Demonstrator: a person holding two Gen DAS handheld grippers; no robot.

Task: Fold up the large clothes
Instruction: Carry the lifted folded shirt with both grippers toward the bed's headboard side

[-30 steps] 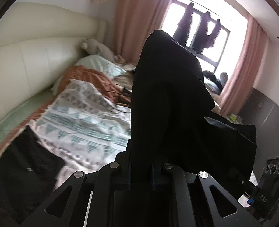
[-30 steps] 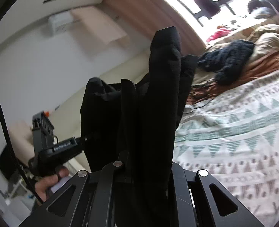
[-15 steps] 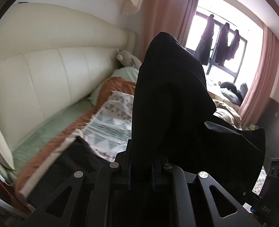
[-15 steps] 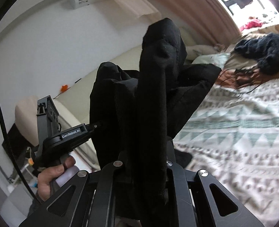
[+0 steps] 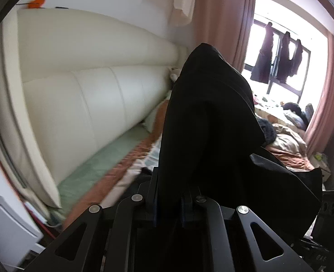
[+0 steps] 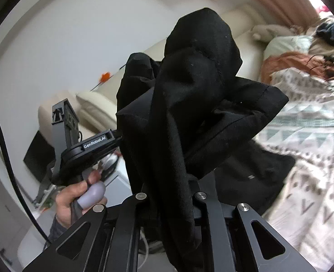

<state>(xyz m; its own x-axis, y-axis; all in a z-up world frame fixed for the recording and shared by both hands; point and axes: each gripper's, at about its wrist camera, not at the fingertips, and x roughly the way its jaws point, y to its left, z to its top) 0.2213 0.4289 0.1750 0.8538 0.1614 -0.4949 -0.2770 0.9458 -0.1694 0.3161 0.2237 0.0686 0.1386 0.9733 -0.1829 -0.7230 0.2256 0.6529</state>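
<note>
A large black garment (image 5: 207, 122) hangs in the air between both grippers, above the near edge of the bed. In the left wrist view my left gripper (image 5: 170, 200) is shut on a thick fold of it, and the cloth stands up and hides the fingertips. My right gripper (image 6: 171, 196) is likewise shut on a bunched part of the same black garment (image 6: 189, 86), which drapes over its fingers. The right wrist view also shows the left gripper (image 6: 120, 137) biting into the cloth, with a person's hand (image 6: 76, 195) on its handle.
A bed with a patterned blanket (image 6: 303, 131) lies to the right, and another black garment (image 6: 257, 172) lies flat on it. A cream padded headboard (image 5: 87, 104) runs along the wall. A white cabinet (image 5: 6, 224) stands at lower left. Dark clothes hang at the window (image 5: 278, 59).
Both grippers have swung sideways with the black garment still held. The views now face the headboard and wall more than the bed. The garment's shape in the grips is much the same.
</note>
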